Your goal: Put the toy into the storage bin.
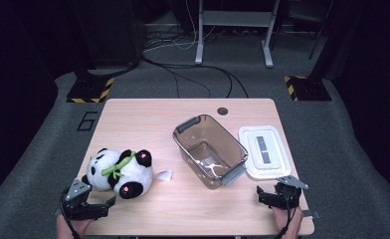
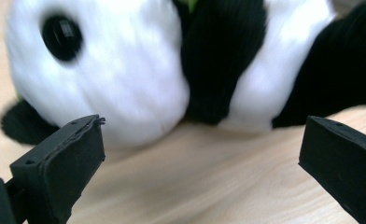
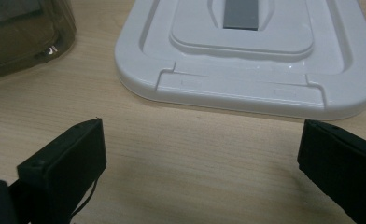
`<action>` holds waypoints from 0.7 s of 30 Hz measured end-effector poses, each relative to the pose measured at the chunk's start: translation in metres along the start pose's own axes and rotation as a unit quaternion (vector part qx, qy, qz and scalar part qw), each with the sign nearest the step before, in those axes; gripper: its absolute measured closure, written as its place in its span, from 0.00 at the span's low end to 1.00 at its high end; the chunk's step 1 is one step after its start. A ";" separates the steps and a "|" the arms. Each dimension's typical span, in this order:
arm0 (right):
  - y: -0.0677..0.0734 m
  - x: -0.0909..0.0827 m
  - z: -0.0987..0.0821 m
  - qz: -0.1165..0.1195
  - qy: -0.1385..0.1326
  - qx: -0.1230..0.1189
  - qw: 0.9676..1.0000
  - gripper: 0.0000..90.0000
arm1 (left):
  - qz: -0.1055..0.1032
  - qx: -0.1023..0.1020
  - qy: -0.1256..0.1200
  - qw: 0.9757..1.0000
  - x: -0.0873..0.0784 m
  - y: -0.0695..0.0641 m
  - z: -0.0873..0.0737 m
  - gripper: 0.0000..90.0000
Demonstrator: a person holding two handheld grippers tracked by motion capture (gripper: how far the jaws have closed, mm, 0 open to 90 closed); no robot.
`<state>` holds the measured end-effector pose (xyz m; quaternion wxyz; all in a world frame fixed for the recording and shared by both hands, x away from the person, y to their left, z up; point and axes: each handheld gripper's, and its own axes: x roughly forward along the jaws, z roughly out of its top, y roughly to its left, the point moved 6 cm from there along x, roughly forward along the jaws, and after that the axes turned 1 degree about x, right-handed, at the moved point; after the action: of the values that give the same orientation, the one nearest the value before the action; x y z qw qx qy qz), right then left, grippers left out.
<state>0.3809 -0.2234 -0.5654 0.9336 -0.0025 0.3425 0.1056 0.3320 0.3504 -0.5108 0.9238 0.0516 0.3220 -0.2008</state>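
Two grippers, both spread wide, nothing held. Left gripper [image 1: 99, 205] sits at the near-left counter [image 1: 148, 114] edge, aimed at the plush panda [image 1: 118, 172], which lies on its side on the left half of the counter, just beyond the jaws and not touching them. Right gripper [image 1: 263, 193] hovers near the white lid [image 1: 264, 151], which lies flat beside the clear storage bin [image 1: 210, 149]; the bin stands open mid-counter, apparently empty. A small white scrap [image 1: 163, 175] lies just right of the panda. Likely step: left grabs the panda for the bin, right picks up the lid afterwards. For the grab: in the left gripper view the white body [image 2: 125, 84] and a black limb [image 2: 221, 60] sit between the jaw lines, so push forward until the torso is well inside before closing. Plush compresses, so bite deep on the belly, not on a paw or ear, or it will swing and slip. Keep the jaws just off the wood while advancing. Lift clear of the bin's near rim and grey handle [image 1: 233, 174] before lowering in.
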 end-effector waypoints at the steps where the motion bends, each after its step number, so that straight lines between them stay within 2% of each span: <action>1: 0.000 0.000 0.000 0.000 0.000 0.000 1.000 0.01 | 0.000 0.000 0.000 1.000 0.000 0.000 0.000 0.00; 4: 0.000 -0.001 0.000 -0.004 -0.006 0.003 1.000 0.01 | 0.004 0.006 -0.008 1.000 -0.008 0.000 0.018 0.00; 6: -0.001 0.000 0.000 -0.003 -0.004 -0.001 1.000 0.01 | 0.005 0.006 -0.012 1.000 -0.009 -0.001 0.021 0.00; 8: 0.000 -0.001 0.000 -0.002 -0.003 -0.001 1.000 0.01 | 0.001 0.005 -0.024 1.000 -0.009 -0.002 0.035 0.00; 9: 0.000 -0.001 0.000 -0.002 -0.003 -0.001 1.000 0.01 | 0.001 0.005 -0.024 1.000 -0.009 -0.002 0.035 0.00; 13: 0.000 0.000 0.000 0.000 -0.001 -0.002 1.000 0.01 | -0.009 0.008 -0.034 0.999 -0.006 -0.001 0.057 0.00; 15: 0.000 0.000 0.000 -0.001 -0.001 -0.001 1.000 0.02 | -0.013 0.008 -0.033 0.999 -0.004 -0.001 0.061 0.00; 17: 0.000 0.001 0.000 0.001 0.001 -0.001 1.000 0.02 | -0.023 0.014 -0.031 0.999 0.003 -0.003 0.074 0.00; 21: 0.000 0.001 0.000 0.000 0.001 0.002 1.000 0.02 | -0.025 0.021 -0.030 0.999 0.010 -0.005 0.084 0.00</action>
<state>0.3812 -0.2230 -0.5658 0.9331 -0.0012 0.3439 0.1052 0.3851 0.3237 -0.4509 0.9265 0.0564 0.2908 -0.2319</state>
